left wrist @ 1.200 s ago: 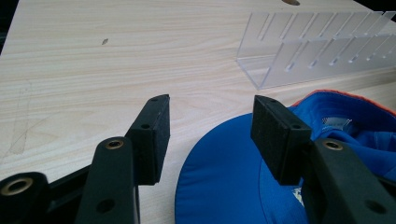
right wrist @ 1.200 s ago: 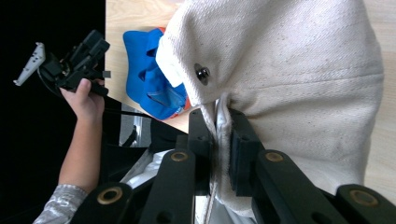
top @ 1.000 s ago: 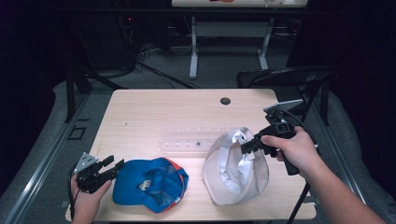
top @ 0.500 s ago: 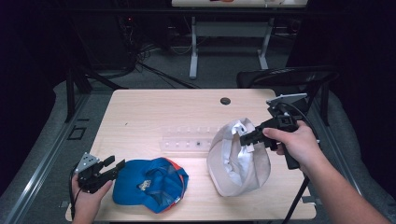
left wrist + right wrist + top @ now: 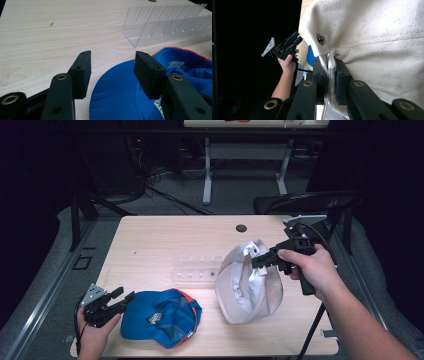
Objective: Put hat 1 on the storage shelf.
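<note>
Clearly the right tool [image 5: 257, 261] is clenched on the white cap [image 5: 247, 285]'s rim; its own view reveals a snap button [image 5: 320, 39]. Near the table [image 5: 165, 240]'s front-left corner, the left tool [image 5: 122, 299] gapes beside the blue cap [image 5: 160, 315].

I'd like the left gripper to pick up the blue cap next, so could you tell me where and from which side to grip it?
Grip the blue cap by its brim, coming level from the table's left edge: the brim's thin edge faces the open left gripper.
</note>
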Available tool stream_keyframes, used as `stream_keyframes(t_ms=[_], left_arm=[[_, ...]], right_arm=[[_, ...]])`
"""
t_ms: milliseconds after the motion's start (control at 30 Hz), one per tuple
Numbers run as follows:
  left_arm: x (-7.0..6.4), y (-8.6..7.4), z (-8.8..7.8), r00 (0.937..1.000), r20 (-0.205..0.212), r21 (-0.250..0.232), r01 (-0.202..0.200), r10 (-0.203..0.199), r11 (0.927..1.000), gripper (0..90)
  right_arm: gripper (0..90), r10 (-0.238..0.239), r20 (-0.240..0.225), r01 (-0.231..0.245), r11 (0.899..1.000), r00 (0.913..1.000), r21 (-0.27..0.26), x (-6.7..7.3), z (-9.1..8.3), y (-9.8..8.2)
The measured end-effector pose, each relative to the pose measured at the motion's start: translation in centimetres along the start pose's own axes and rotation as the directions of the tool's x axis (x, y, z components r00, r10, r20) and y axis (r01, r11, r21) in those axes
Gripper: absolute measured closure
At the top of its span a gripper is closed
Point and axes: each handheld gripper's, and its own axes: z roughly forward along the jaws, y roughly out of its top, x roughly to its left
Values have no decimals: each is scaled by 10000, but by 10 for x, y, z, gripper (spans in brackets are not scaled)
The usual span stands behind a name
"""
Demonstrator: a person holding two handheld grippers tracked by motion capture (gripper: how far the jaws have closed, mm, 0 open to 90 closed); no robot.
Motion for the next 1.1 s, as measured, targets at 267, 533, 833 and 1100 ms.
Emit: stream_keyframes(t_ms=[267,533,833,1100], left_arm=[[0,0,1,10000,60,-84,-14,14,10000,482],[-1,-1,2,9999,94,-22,-44,45,10000,480],[0,0,1,10000,62,-44,-5,5,10000,480],[0,0,1,10000,67,-21,1,-1,10000,481]], right_arm=[[819,-16,-192,12,9997,9998,-233,12,-3,7],[819,78,-1019,-132,9985,9948,-527,18,-4,19],[819,321,-1888,-482,9955,9815,-811,20,7,31],[819,459,-2773,-760,9922,9597,-988,21,17,43]])
